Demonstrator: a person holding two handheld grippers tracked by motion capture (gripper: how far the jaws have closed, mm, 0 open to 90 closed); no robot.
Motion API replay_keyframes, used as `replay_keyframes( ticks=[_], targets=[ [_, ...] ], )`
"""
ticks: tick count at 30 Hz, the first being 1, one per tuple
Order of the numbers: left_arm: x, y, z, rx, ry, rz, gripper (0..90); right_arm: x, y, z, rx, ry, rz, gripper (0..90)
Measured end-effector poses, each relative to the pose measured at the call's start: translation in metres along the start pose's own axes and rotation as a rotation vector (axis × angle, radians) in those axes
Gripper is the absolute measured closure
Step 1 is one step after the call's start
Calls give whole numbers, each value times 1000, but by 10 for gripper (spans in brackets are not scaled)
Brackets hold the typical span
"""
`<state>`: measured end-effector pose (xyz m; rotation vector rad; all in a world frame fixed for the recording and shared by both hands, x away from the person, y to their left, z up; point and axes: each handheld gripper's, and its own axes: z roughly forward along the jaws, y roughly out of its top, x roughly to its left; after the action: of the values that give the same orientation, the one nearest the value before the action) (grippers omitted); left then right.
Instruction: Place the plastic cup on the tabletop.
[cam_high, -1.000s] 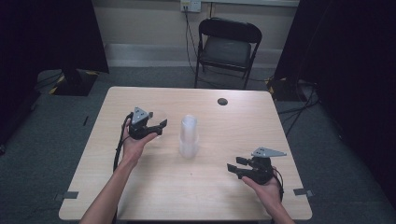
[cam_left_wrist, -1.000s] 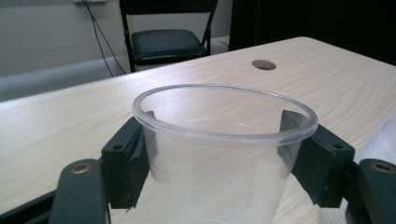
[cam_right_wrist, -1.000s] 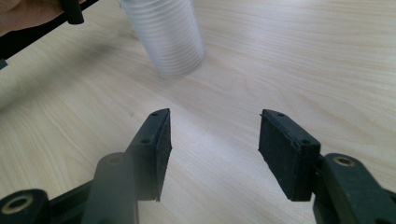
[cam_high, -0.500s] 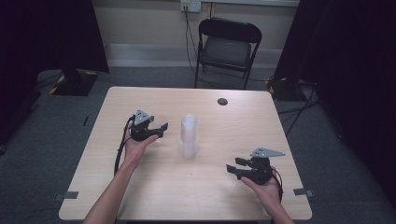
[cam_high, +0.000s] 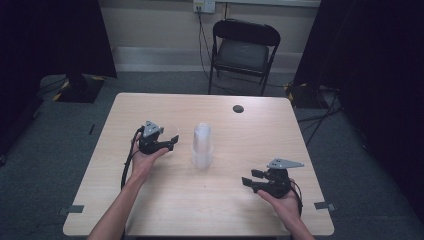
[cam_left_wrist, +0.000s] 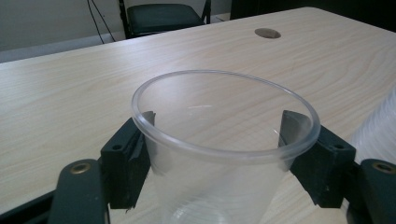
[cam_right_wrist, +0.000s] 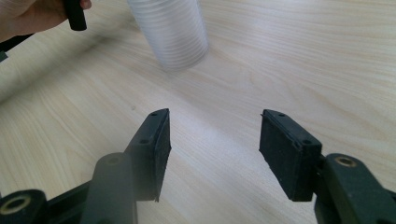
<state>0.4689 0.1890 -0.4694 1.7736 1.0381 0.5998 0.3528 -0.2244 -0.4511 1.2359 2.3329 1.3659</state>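
A clear plastic cup (cam_left_wrist: 224, 154) stands upright between the jaws of my left gripper (cam_left_wrist: 219, 126), which press on its two sides just under the rim. In the high view my left gripper (cam_high: 170, 142) is left of centre on the wooden table (cam_high: 280, 140), a short way left of a tall stack of clear cups (cam_high: 202, 145). The stack (cam_left_wrist: 379, 128) is just to the right of the held cup. My right gripper (cam_high: 252, 181) rests open at the front right, with nothing between its jaws (cam_right_wrist: 215, 123). It faces the stack (cam_right_wrist: 170, 32).
A small dark round disc (cam_high: 238, 108) lies near the table's far edge. A black folding chair (cam_high: 243, 50) stands behind the table. The person's left hand (cam_right_wrist: 28, 14) appears at the top left of the right gripper view.
My left gripper has drifted slightly toward the person's side of the table. The stack and my right gripper have stayed where they were.
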Motion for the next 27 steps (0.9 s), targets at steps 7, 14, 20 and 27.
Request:
replay_keyframes(
  ticks=[7, 14, 20, 27],
  targets=[
    [-1, -2, -5, 41, -7, 24, 280, 1, 0, 0, -4, 1, 0, 434],
    [-4, -7, -2, 105, -33, 29, 242, 1, 0, 1, -1, 3, -4, 434],
    [-4, -13, -1, 107, -34, 13, 164, 1, 0, 0, -2, 1, 0, 434],
    [-1, -17, -7, 116, -21, -2, 157, 1, 0, 0, -5, -1, -1, 432]
  ],
)
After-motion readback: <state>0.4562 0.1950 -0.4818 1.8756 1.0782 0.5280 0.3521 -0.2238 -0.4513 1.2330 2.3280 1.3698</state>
